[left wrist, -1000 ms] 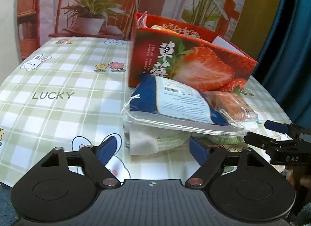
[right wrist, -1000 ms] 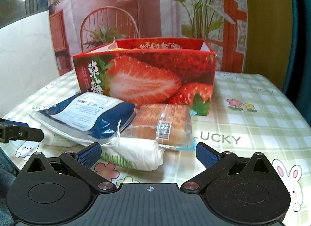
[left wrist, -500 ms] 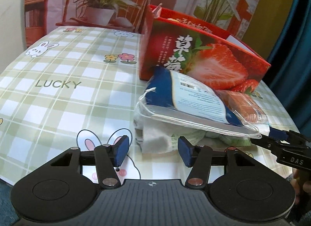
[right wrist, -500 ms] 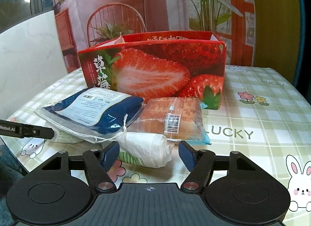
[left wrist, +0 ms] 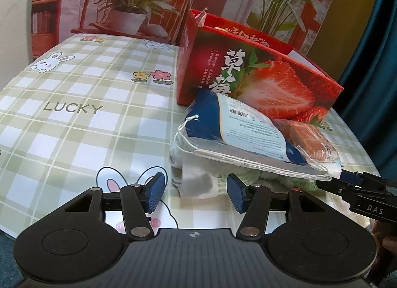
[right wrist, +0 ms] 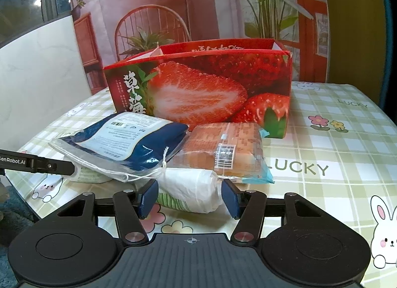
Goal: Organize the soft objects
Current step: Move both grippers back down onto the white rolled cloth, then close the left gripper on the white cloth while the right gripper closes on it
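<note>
Both pairs of jaws have narrowed since the earlier frames, the left gripper (left wrist: 196, 195) settling half a second back, the right gripper (right wrist: 189, 200) just now closing further around the white plastic-wrapped roll (right wrist: 188, 192). In the right wrist view the blue pads (right wrist: 148, 200) sit at either end of that roll, right against it, though whether they press it cannot be told. The left gripper's jaws stand apart with the crumpled end of the white-and-green bundle (left wrist: 201, 182) lying ahead between them, untouched (a gap shows on both sides).

The soft goods lie heaped on the checked tablecloth (left wrist: 74, 119): a blue drawstring pouch (left wrist: 238, 129) on top, its white cord trailing over the edge, an orange-brown bread packet (right wrist: 223, 150) wedged beside it, and the white roll beneath both. Just behind the heap stands the open red strawberry box (right wrist: 198, 92), touching the pouch's far end. The right gripper's black finger (left wrist: 347, 185) reaches in at the right edge of the left wrist view.
</note>
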`<control>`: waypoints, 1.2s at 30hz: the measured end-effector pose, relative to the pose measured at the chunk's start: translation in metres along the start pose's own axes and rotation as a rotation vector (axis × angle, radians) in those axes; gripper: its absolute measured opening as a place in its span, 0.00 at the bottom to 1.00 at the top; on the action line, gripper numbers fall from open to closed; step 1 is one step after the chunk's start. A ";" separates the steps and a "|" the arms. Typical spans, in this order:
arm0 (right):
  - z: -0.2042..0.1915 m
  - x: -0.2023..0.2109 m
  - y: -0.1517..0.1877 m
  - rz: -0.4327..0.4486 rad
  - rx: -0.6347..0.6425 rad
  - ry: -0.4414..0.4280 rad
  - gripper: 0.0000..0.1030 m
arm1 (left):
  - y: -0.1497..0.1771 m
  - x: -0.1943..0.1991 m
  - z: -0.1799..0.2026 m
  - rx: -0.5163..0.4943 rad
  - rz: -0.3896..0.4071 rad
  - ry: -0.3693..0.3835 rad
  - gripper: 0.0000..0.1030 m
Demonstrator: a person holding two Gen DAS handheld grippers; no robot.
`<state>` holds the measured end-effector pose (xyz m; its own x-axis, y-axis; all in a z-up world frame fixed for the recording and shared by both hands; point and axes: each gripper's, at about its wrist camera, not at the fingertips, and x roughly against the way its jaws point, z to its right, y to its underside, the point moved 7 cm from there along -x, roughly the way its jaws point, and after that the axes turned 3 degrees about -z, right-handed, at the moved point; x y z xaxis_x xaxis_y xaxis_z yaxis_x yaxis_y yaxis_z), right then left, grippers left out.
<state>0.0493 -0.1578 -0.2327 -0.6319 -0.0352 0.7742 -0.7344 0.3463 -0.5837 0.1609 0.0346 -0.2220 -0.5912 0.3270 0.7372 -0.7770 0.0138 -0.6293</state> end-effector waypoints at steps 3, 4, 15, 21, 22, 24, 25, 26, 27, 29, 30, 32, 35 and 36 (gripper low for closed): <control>0.000 0.000 0.000 0.000 -0.001 -0.002 0.51 | 0.000 -0.001 0.001 -0.002 -0.005 0.005 0.56; 0.000 0.000 0.001 0.000 -0.001 -0.003 0.51 | 0.000 -0.002 0.001 -0.002 -0.009 0.006 0.56; 0.000 -0.002 0.001 -0.001 -0.006 -0.001 0.51 | -0.022 -0.015 0.003 0.004 -0.068 0.032 0.56; 0.002 -0.004 0.001 -0.001 -0.012 0.002 0.51 | -0.014 -0.024 -0.001 0.028 -0.036 0.051 0.56; 0.002 -0.004 0.001 -0.001 -0.013 0.002 0.51 | -0.012 -0.024 -0.002 0.032 -0.027 0.057 0.56; 0.002 -0.004 0.001 -0.001 -0.014 0.001 0.51 | -0.010 -0.023 -0.002 0.032 -0.011 0.067 0.56; 0.002 -0.004 0.001 -0.002 -0.014 0.000 0.51 | -0.008 -0.024 0.000 0.023 -0.006 0.071 0.56; 0.002 -0.004 0.001 -0.001 -0.014 0.001 0.51 | -0.008 -0.023 0.001 0.012 -0.002 0.069 0.56; 0.002 -0.004 0.001 -0.001 -0.013 0.000 0.51 | -0.007 -0.023 0.002 0.000 0.002 0.066 0.56; 0.001 -0.005 0.001 0.002 -0.010 0.000 0.51 | -0.007 -0.023 0.005 -0.021 0.009 0.062 0.56; 0.001 -0.005 0.001 0.003 -0.008 -0.002 0.52 | -0.006 -0.023 0.006 -0.026 0.011 0.059 0.57; 0.000 -0.005 0.001 0.006 -0.007 -0.003 0.52 | -0.006 -0.022 0.004 -0.024 0.020 0.056 0.58; 0.000 -0.004 0.001 0.012 -0.007 -0.007 0.51 | -0.008 -0.020 0.000 -0.014 0.046 0.029 0.58; 0.000 -0.003 0.001 0.014 -0.006 -0.011 0.51 | -0.009 -0.019 0.000 -0.010 0.053 0.023 0.59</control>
<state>0.0506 -0.1571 -0.2360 -0.6450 -0.0401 0.7631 -0.7237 0.3527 -0.5932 0.1794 0.0285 -0.2308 -0.6262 0.3489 0.6972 -0.7425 0.0057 -0.6698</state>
